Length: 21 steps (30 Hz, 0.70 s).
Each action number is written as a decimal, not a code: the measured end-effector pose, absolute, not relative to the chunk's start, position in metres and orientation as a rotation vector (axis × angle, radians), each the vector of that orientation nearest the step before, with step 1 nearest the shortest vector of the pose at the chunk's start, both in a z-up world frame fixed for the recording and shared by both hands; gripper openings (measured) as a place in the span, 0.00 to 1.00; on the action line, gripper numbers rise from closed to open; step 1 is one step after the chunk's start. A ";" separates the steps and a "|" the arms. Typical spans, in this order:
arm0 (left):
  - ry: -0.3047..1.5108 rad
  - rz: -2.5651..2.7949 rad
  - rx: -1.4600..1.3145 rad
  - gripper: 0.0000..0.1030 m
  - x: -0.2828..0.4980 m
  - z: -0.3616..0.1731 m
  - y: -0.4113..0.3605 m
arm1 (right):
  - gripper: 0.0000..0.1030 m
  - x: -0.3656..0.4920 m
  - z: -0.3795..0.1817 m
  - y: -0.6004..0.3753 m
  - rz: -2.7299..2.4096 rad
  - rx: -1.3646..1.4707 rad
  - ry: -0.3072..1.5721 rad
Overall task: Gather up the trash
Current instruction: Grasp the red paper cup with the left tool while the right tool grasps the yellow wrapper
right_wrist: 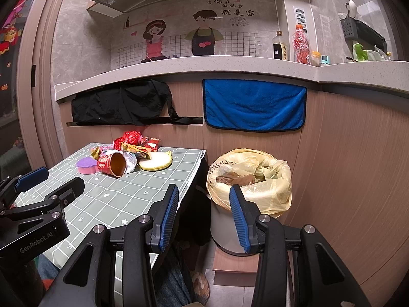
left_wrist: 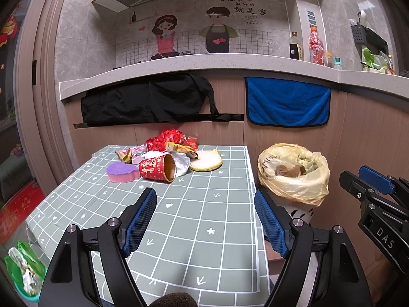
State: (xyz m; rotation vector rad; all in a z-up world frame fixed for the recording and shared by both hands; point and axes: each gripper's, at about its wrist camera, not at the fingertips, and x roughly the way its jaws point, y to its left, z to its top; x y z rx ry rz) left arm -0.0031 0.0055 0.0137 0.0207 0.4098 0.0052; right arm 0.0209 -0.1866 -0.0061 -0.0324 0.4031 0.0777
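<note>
- Left wrist view: the left gripper stands with its jaws wide and nothing between them, low in the frame over the bare near part of the table.
- Right wrist view: the right gripper is also spread and empty, at lower centre, aimed at the gap between the table edge and the bin.
- Nothing is gripped and the whole heap sits on the table, so the collecting looks barely begun, if at all.
- Trash pile lies at the far end of the table, upper centre of the left view: crumpled red and gold wrappers, white crumpled paper, and a red paper cup tipped on its side, mouth toward the camera.
- Just beside the cup lie a purple-and-pink sponge and a yellow-rimmed pad; whether these count as trash is unclear.
- The bin, right of the table, is lined with a yellow plastic bag; it already holds something brownish and greenish, possibly paper or scraps, too dim to name.
</note>
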 end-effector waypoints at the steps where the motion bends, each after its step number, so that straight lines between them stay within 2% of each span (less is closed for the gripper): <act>1: 0.412 0.005 0.020 0.77 -0.003 0.014 0.006 | 0.38 0.021 -0.006 -0.187 0.077 -0.032 0.404; 13: 0.449 0.004 0.009 0.77 0.041 0.009 0.036 | 0.38 0.047 -0.009 -0.173 0.092 -0.054 0.432; 21: 0.534 0.033 -0.059 0.77 0.128 -0.010 0.117 | 0.38 0.137 -0.011 -0.136 0.165 -0.104 0.422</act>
